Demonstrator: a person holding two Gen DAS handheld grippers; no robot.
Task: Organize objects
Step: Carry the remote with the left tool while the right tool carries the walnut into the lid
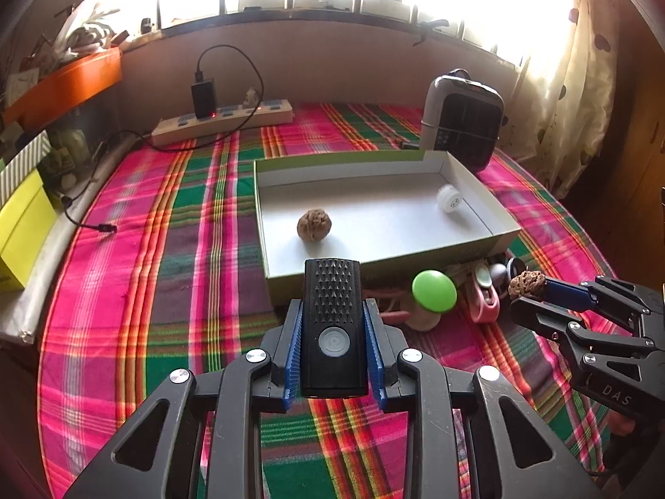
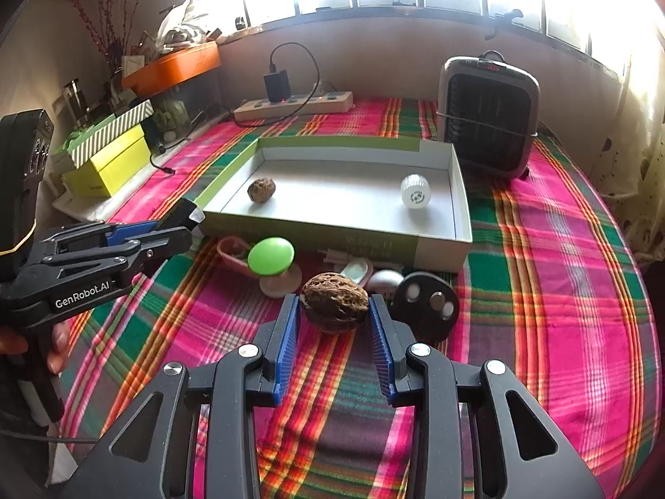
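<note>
While the left gripper (image 1: 332, 332) clamps a black flashlight (image 1: 331, 328), the right gripper (image 2: 334, 324) grasps a walnut (image 2: 334, 301). Both hover just before the white box (image 2: 457, 233) holding another walnut (image 2: 261, 189).

Both grippers share a black skeletal frame with silver screws and ribbed blue finger pads (image 2: 287, 334); the left gripper (image 2: 183, 224) bears white "GenRobot.AI" lettering, the right gripper (image 1: 528, 291) "DAS", bare fingers (image 2: 56, 347) beneath.
</note>
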